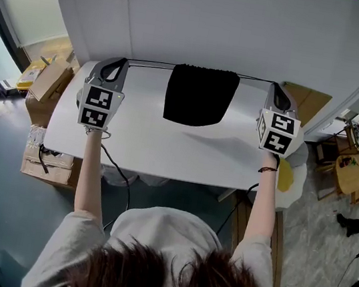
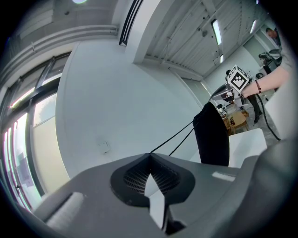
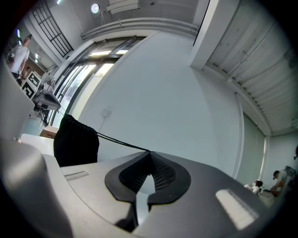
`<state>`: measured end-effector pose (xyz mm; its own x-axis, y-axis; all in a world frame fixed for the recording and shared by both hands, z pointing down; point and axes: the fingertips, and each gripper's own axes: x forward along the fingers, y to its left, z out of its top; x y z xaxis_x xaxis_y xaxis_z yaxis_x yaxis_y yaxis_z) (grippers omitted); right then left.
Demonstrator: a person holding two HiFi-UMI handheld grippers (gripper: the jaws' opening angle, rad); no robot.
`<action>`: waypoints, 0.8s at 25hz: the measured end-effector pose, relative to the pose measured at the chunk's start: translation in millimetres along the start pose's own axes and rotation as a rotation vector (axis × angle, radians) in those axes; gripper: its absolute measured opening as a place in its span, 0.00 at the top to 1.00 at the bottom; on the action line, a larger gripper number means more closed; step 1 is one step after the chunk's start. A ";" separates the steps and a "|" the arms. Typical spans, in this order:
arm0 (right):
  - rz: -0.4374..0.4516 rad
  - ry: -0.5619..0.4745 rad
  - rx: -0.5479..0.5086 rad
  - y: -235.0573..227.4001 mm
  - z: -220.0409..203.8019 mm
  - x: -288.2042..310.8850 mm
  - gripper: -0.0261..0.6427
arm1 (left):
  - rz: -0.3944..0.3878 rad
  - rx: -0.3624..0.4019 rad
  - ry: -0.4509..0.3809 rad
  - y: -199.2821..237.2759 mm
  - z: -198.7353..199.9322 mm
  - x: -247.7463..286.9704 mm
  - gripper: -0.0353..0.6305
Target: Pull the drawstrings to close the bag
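A black drawstring bag (image 1: 200, 96) hangs over the far edge of the white table (image 1: 165, 151), its top gathered. Thin black drawstrings (image 1: 151, 65) run taut from its top corners out to both sides. My left gripper (image 1: 117, 63) is shut on the left drawstring (image 2: 174, 137), which leads to the bag (image 2: 212, 137). My right gripper (image 1: 275, 88) is shut on the right drawstring (image 3: 123, 142), which runs to the bag (image 3: 76, 142). Both grippers are held above the table, level with the bag's top.
A white wall (image 1: 212, 23) stands just behind the table. Cardboard boxes (image 1: 47, 81) sit on the floor to the left. A wooden stool (image 1: 352, 175) and clutter stand at the right, with a yellow object (image 1: 286, 175) by the table's right edge.
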<state>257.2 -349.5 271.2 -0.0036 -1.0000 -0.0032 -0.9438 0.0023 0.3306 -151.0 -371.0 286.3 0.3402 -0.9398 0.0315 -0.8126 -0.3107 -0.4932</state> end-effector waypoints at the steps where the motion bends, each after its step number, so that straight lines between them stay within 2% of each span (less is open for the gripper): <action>1: -0.003 0.002 0.001 -0.7 -0.1 0.3 0.94 | 0.002 -0.001 0.001 0.4 0.1 0.3 0.95; 20: -0.037 0.017 0.035 -9.6 -5.4 1.2 0.94 | 0.023 -0.032 -0.001 4.4 0.6 -1.2 0.95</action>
<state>268.1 -350.7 273.1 0.0369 -0.9993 0.0010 -0.9542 -0.0349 0.2970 -154.7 -371.1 283.6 0.3217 -0.9466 0.0196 -0.8348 -0.2933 -0.4659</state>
